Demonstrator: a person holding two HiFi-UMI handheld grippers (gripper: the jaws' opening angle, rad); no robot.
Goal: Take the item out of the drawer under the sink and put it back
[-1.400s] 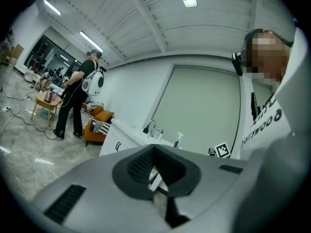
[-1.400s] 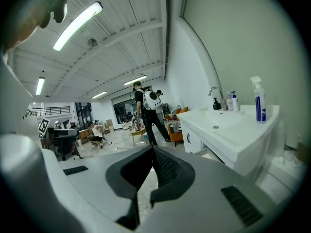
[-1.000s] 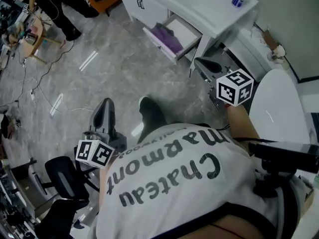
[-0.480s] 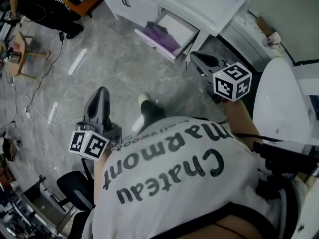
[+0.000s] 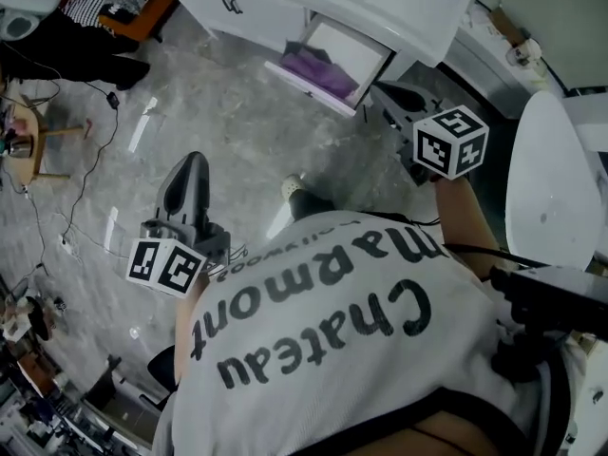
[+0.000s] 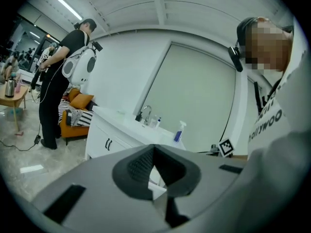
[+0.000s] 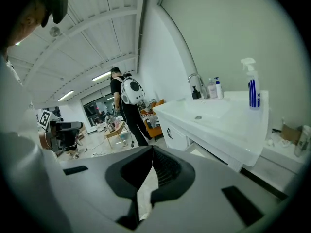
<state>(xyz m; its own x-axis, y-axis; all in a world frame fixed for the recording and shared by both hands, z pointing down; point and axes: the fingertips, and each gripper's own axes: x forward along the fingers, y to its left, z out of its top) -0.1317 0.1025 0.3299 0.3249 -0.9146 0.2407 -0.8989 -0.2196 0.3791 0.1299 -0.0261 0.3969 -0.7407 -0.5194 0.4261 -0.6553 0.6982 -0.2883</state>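
R claw: jaws pressed together, nothing pinched. L claw: same, empty. Purple item lies in open drawer under sink, not yet out. From R claw it sits ahead + slightly left, near. L claw well apart, over floor. Item's long axis runs approx along drawer front. I judge R nearer for pick; jaws must spread first.

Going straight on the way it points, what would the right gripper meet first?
Probably the open drawer: the shut, empty right gripper aims towards its near side, though depth is unclear from the head view.
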